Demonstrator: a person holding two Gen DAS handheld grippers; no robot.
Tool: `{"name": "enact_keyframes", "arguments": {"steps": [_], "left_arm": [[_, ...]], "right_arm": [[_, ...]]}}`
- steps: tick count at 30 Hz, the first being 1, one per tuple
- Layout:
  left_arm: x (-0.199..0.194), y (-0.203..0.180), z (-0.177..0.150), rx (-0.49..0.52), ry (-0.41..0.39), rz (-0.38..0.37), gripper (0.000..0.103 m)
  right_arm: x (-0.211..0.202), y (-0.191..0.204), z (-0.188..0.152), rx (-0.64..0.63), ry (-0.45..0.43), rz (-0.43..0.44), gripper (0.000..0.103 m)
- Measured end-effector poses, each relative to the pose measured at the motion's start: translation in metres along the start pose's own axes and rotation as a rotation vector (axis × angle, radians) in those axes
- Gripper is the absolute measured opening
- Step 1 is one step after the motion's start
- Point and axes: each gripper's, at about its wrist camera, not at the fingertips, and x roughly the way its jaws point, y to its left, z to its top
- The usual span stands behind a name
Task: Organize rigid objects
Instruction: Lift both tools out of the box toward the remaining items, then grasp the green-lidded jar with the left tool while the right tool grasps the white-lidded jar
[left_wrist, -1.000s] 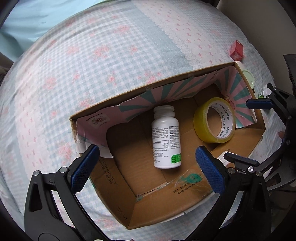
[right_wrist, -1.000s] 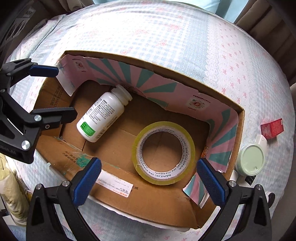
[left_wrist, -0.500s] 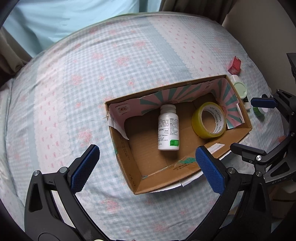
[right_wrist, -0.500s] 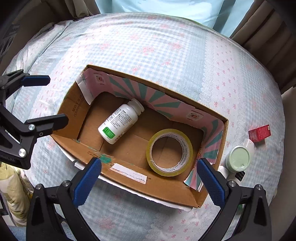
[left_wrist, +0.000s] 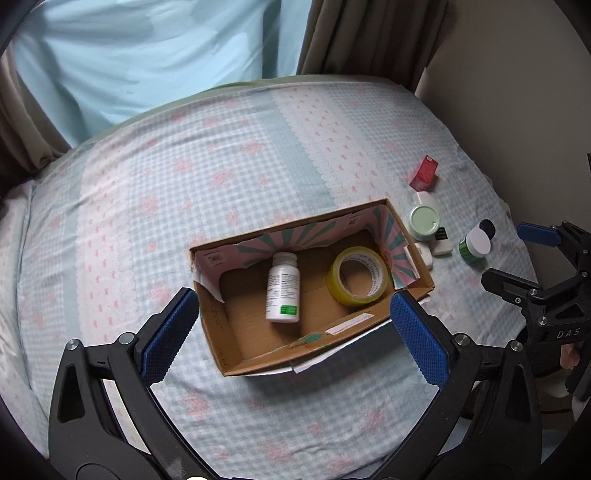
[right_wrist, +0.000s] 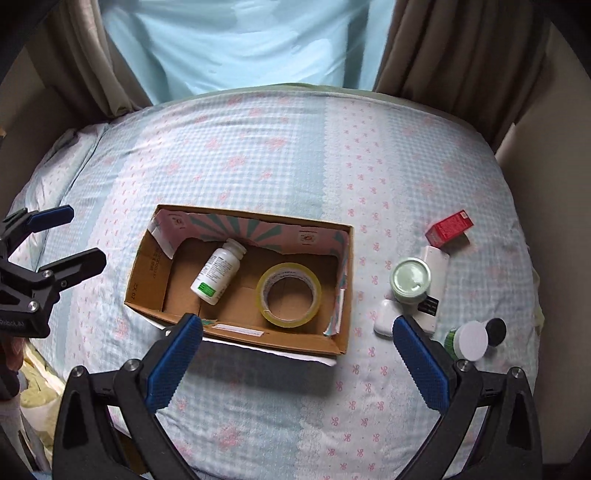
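An open cardboard box (left_wrist: 229, 343) (right_wrist: 147, 269) lies on the checked bed. In it are a white pill bottle (left_wrist: 283, 288) (right_wrist: 218, 277) on its side and a yellow tape roll (left_wrist: 357, 277) (right_wrist: 289, 295). My left gripper (left_wrist: 291, 332) (right_wrist: 66, 236) is open and empty, high above the box's near side. My right gripper (right_wrist: 295, 358) (left_wrist: 517, 254) is open and empty, above the box's near right corner. Right of the box lie a red box (right_wrist: 448, 228) (left_wrist: 424, 172), a green-lidded jar (right_wrist: 410, 278) (left_wrist: 424, 221), a white-lidded green jar (right_wrist: 467, 341) (left_wrist: 474, 245) and white cases (right_wrist: 384, 321).
A black round cap (right_wrist: 495, 331) lies by the white-lidded jar. A white remote-like slab (right_wrist: 437, 273) lies under the green-lidded jar. Curtains (right_wrist: 443, 48) and a light blue drape (right_wrist: 240, 40) hang behind the bed. The bed edge drops off at right.
Both grippers have pulled up and back from the box, so the box looks much smaller and more of the bed shows. Both stay open and empty.
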Motion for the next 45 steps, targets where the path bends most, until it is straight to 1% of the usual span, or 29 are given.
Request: {"name": "enact_keyframes", "arguments": {"steps": [3,5,8,12,14,18,21,24,27,29,33,35,38,42,45], "left_arm": [[-0.001,-0.025,0.006,-0.005,0.003,-0.039,0.103],[0.000,-0.043,0.011,-0.003,0.003,-0.047,0.103],[0.003,-0.075,0.018,0.009,0.008,-0.066,0.103],[0.015,-0.119,0.033,0.044,0.021,-0.067,0.103],[0.024,-0.142,0.043,0.056,0.028,-0.081,0.103],[0.058,-0.188,0.066,0.101,0.072,-0.076,0.103],[0.090,-0.216,0.078,0.129,0.111,-0.086,0.103],[0.125,-0.239,0.089,0.124,0.161,-0.111,0.103],[0.163,-0.256,0.094,0.080,0.205,-0.146,0.103],[0.191,-0.263,0.092,0.035,0.225,-0.156,0.103],[0.247,-0.266,0.081,-0.089,0.261,-0.181,0.103],[0.269,-0.265,0.073,-0.143,0.262,-0.192,0.103],[0.293,-0.262,0.063,-0.194,0.248,-0.190,0.103],[0.318,-0.255,0.053,-0.255,0.247,-0.194,0.103],[0.333,-0.248,0.050,-0.306,0.241,-0.211,0.103]], "right_arm": [[-0.021,-0.031,-0.009,0.083,-0.033,-0.041,0.103],[-0.029,-0.052,-0.015,0.129,-0.040,-0.090,0.103],[-0.035,-0.080,-0.021,0.166,-0.059,-0.143,0.103],[-0.039,-0.114,-0.029,0.212,-0.075,-0.152,0.103],[-0.039,-0.130,-0.032,0.220,-0.088,-0.153,0.103],[-0.030,-0.161,-0.040,0.215,-0.094,-0.175,0.103],[-0.015,-0.186,-0.049,0.239,-0.076,-0.179,0.103],[0.005,-0.209,-0.058,0.273,-0.050,-0.173,0.103],[0.028,-0.231,-0.067,0.320,-0.029,-0.157,0.103],[0.043,-0.241,-0.073,0.356,-0.023,-0.153,0.103],[0.076,-0.256,-0.082,0.397,-0.027,-0.159,0.103],[0.094,-0.260,-0.085,0.416,-0.024,-0.157,0.103],[0.121,-0.262,-0.089,0.428,-0.028,-0.145,0.103],[0.153,-0.260,-0.091,0.424,-0.026,-0.158,0.103],[0.173,-0.259,-0.092,0.422,-0.023,-0.197,0.103]]}}
